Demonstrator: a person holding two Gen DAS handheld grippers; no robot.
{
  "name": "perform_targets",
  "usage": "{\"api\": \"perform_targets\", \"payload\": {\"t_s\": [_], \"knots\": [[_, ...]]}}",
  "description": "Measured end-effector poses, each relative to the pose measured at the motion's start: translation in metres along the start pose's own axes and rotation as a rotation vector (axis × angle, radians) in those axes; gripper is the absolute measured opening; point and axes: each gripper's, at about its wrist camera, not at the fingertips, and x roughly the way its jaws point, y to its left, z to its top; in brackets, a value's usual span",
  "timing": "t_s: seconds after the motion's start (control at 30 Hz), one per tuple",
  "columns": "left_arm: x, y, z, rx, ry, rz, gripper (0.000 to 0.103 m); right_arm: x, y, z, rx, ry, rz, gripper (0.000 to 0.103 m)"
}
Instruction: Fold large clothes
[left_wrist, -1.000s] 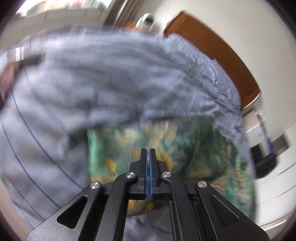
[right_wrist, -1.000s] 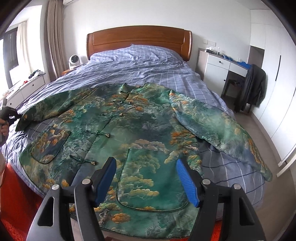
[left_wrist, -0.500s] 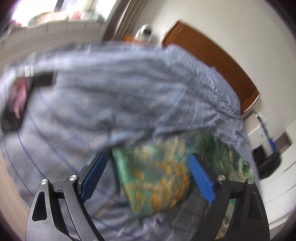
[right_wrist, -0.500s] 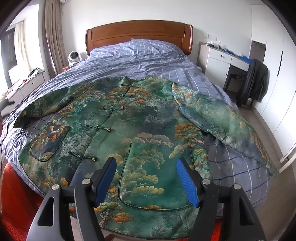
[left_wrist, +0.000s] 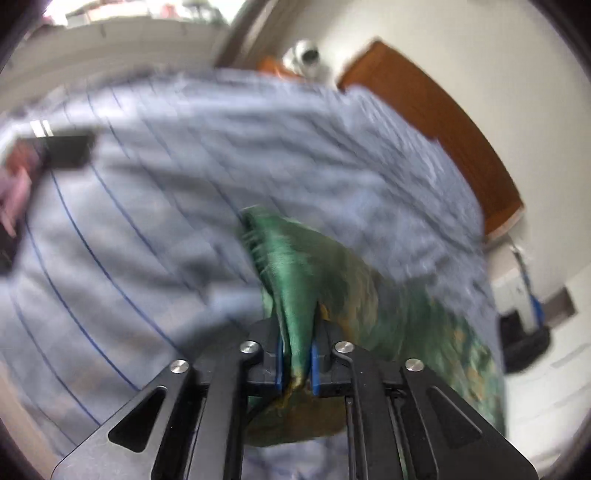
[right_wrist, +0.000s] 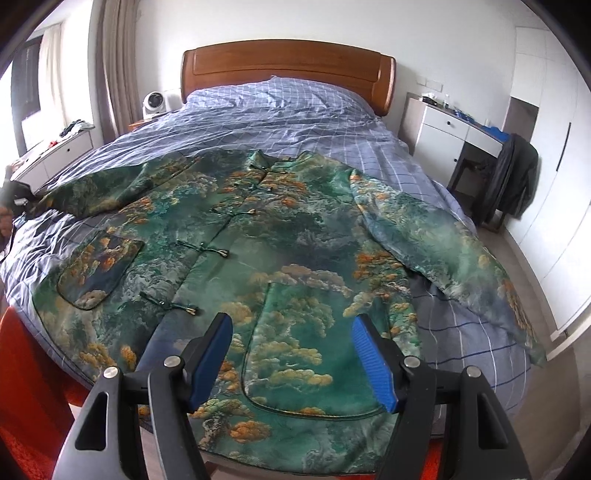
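A green jacket (right_wrist: 280, 236) with orange and white cloud print lies face up and spread flat on the bed's blue checked cover (right_wrist: 295, 114). Its frog buttons are fastened. My right gripper (right_wrist: 291, 354) hovers open above the hem near the foot of the bed, with nothing between its blue pads. My left gripper (left_wrist: 295, 354) is closing on the cuff of the jacket's sleeve (left_wrist: 295, 266); the bunched green cloth is pinched between its pads. In the right wrist view that sleeve (right_wrist: 110, 188) stretches to the left bed edge, where the left gripper (right_wrist: 14, 192) shows dark.
The other sleeve (right_wrist: 443, 251) hangs over the right bed edge. A wooden headboard (right_wrist: 288, 70) stands at the back. A white desk (right_wrist: 454, 125) and a chair draped with dark clothes (right_wrist: 513, 177) are to the right. A small fan (right_wrist: 153, 103) sits back left. Red rug (right_wrist: 22, 369) below left.
My left gripper went from shut to wide open over the sleeve cuff and has now closed on it, lifting the cloth. The right gripper has stayed open over the hem.
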Motion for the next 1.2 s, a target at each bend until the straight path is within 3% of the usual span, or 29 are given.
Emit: {"api": "perform_targets", "payload": {"t_s": [0.03, 0.07, 0.1, 0.13, 0.3, 0.43, 0.5, 0.63, 0.77, 0.97, 1.03, 1.2], "knots": [[0.001, 0.001, 0.004, 0.011, -0.023, 0.065, 0.031, 0.001, -0.003, 0.001, 0.018, 0.001, 0.004, 0.069], [0.001, 0.004, 0.007, 0.019, -0.043, 0.15, 0.064, 0.002, -0.004, 0.002, 0.035, 0.002, 0.011, 0.069], [0.003, 0.008, 0.007, 0.016, -0.051, 0.219, 0.084, 0.003, -0.006, 0.002, 0.049, 0.001, 0.018, 0.069], [-0.001, 0.012, 0.005, 0.008, -0.074, 0.26, 0.085, 0.003, -0.007, 0.003, 0.058, -0.001, 0.023, 0.069], [-0.031, 0.005, -0.029, 0.034, -0.159, 0.256, 0.087, -0.006, -0.014, 0.004, 0.047, -0.042, -0.005, 0.069], [-0.051, -0.049, -0.065, 0.257, -0.187, 0.28, 0.098, -0.007, -0.042, 0.011, 0.082, -0.062, -0.065, 0.069], [-0.063, -0.084, -0.091, 0.389, -0.178, 0.238, 0.103, -0.008, -0.058, 0.015, 0.125, -0.068, -0.075, 0.069], [-0.086, -0.129, -0.126, 0.503, -0.18, 0.12, 0.103, -0.02, -0.096, 0.02, 0.261, -0.118, -0.05, 0.078], [-0.099, -0.162, -0.152, 0.532, -0.155, -0.005, 0.103, -0.029, -0.119, 0.017, 0.326, -0.141, -0.117, 0.08], [-0.097, -0.193, -0.18, 0.565, -0.078, -0.014, 0.103, -0.026, -0.132, 0.001, 0.249, -0.123, -0.266, 0.08], [-0.098, -0.195, -0.188, 0.522, -0.039, -0.017, 0.103, -0.026, -0.141, -0.005, 0.245, -0.125, -0.28, 0.08], [-0.102, -0.204, -0.204, 0.503, -0.059, -0.032, 0.103, -0.025, -0.167, -0.016, 0.31, -0.112, -0.296, 0.08]]}}
